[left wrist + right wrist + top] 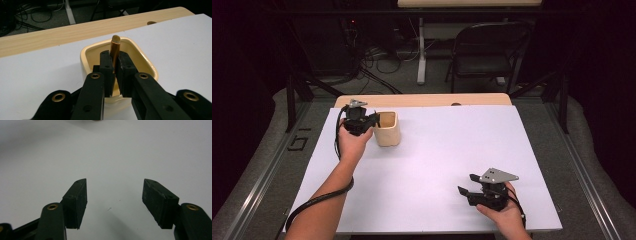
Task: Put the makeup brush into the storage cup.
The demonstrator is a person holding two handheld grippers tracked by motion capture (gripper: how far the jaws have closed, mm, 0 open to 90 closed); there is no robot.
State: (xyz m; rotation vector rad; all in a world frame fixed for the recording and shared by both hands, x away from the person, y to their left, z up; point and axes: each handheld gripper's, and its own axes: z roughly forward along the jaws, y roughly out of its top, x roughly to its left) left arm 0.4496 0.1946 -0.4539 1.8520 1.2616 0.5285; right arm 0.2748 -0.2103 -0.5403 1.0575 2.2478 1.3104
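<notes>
High view: white table sheet (437, 165) evenly lit from above, surroundings toward 9 and 3 o'clock falling into near-black; soft, short shadows under the cup (387, 128) and hands; overall slightly soft, low-resolution rendering. Left gripper view: black jaws at 6 o'clock blurred, cup rim (85, 53) sharper; mild glare on the glaze. Right gripper view: grey-toned sheet, faint shadow toward 12 o'clock.

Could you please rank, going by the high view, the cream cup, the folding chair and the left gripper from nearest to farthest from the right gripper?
From the right gripper, at the table's near right:
1. Cream cup, far left on the white surface, touching distance from the left gripper.
2. Left gripper, just left of the cup, slightly farther.
3. Folding chair, on the floor beyond the table's far edge.
</notes>
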